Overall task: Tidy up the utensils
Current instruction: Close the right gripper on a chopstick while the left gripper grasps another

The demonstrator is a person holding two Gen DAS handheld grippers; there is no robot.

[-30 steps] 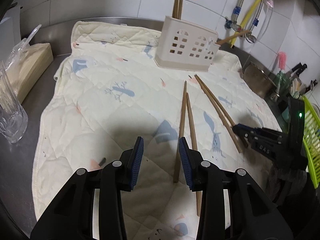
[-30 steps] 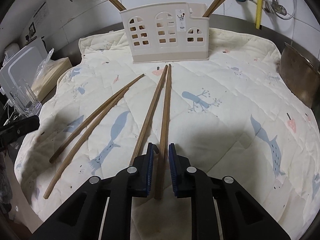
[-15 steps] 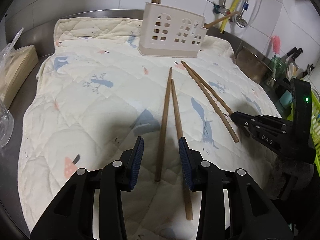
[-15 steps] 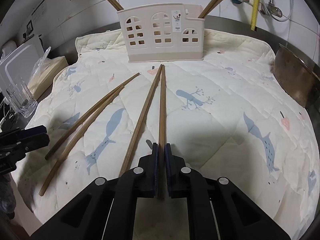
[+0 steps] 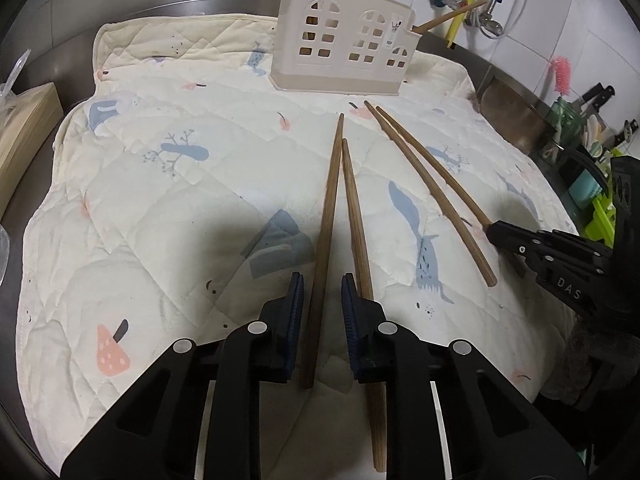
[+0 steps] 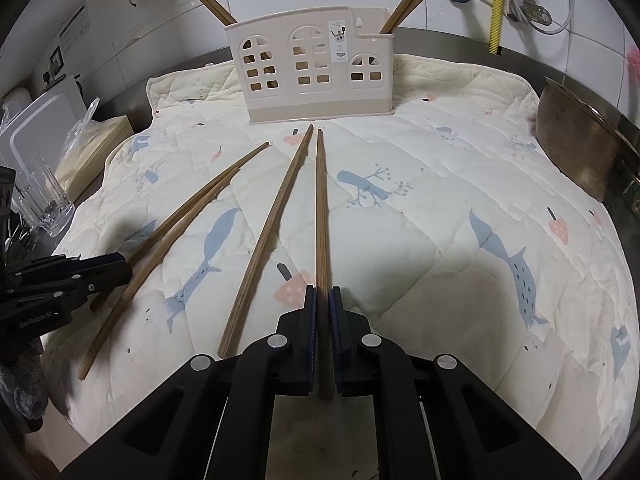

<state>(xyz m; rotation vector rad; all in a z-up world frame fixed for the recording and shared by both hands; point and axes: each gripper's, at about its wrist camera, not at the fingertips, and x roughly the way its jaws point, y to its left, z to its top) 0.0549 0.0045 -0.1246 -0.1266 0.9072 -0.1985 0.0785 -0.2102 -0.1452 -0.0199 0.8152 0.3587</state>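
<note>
The letters "DAS" stand in pale print on the black right gripper [image 5: 496,234], off to the right of the cream utensil holder [image 5: 344,44], whose small front sticker is too fine to read.

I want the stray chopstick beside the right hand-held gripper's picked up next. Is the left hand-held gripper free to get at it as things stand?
Probably not yet: the left hand-held gripper is closing around another chopstick. The stray chopstick lies uncovered on the cloth, so nothing blocks it otherwise.
</note>
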